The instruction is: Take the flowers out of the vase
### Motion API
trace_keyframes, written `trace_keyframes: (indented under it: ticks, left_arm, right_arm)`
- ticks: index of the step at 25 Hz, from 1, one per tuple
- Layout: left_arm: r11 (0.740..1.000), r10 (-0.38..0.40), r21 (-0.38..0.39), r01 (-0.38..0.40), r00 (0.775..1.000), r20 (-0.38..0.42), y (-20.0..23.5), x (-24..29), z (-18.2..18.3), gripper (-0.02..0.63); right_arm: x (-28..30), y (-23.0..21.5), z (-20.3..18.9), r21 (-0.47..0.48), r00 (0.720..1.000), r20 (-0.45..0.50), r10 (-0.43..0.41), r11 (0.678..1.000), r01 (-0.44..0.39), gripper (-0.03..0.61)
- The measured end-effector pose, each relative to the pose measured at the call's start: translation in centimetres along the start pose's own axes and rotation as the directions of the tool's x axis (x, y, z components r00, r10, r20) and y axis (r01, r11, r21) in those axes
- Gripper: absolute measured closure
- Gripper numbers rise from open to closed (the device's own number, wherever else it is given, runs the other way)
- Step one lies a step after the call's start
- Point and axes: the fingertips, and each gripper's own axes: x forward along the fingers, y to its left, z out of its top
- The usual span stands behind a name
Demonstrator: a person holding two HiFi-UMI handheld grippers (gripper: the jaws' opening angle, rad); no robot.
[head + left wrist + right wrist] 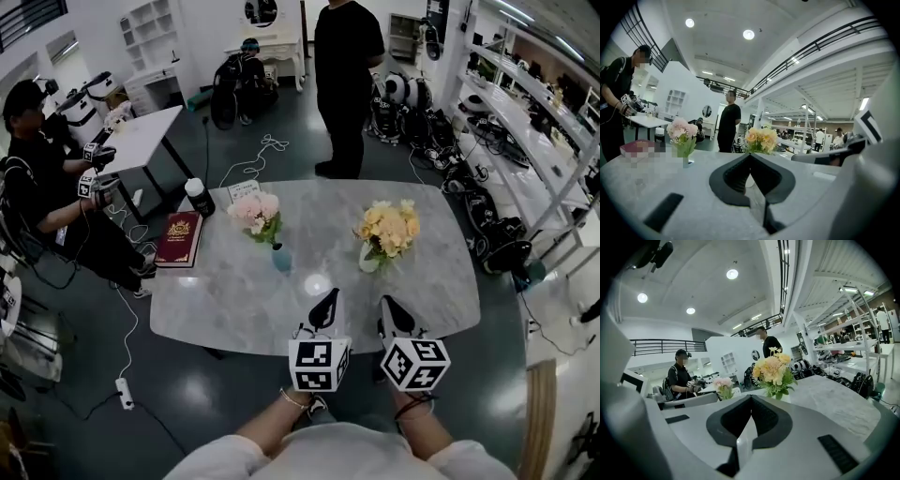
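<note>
Marble desk [431,281] on dark floor [234,141] carries pink flowers [256,210] in a blue vase [281,258], yellow flowers [388,225] in a white vase [369,260]. Nearside, left tongs [327,299] and right tongs [390,306] are closed, empty.

Pale short sleeves [217,461]. Thin bracelet [293,400] on left wrist, dark band [411,406] on right. Black pointed tips, light grey bodies, ribbed black pads [736,174] on left tongs [327,300] and right tongs [390,307]. White cube [319,364] with black square markers on each.
</note>
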Motion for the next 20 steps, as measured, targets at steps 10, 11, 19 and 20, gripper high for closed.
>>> trace_keyframes:
  ticks: [10, 11, 19, 20]
  left_arm:
    - [0.997, 0.055, -0.044, -0.057, 0.997, -0.048, 3.2, 0.9, -2.4, 0.612]
    - [0.996, 0.077, -0.044, -0.079, 0.996, -0.041, 3.6, 0.7, -2.4, 0.612]
    - [0.988, 0.150, -0.045, -0.151, 0.988, -0.025, 5.0, 1.1, -1.2, 0.612]
    - [0.987, 0.152, -0.043, -0.153, 0.988, -0.023, 5.0, 1.3, -1.0, 0.612]
  right_arm:
    - [2.4, 0.0, -1.4, 0.018, 1.000, -0.020, -0.008, 1.000, 0.008, 0.574]
    - [2.8, 0.0, -1.5, 0.022, 1.000, -0.022, -0.002, 1.000, 0.002, 0.574]
    - [4.5, 0.4, -0.7, 0.015, 0.997, -0.033, 0.063, 0.998, -0.063, 0.574]
    - [4.6, 0.2, -0.6, 0.015, 0.997, -0.034, 0.065, 0.998, -0.064, 0.574]
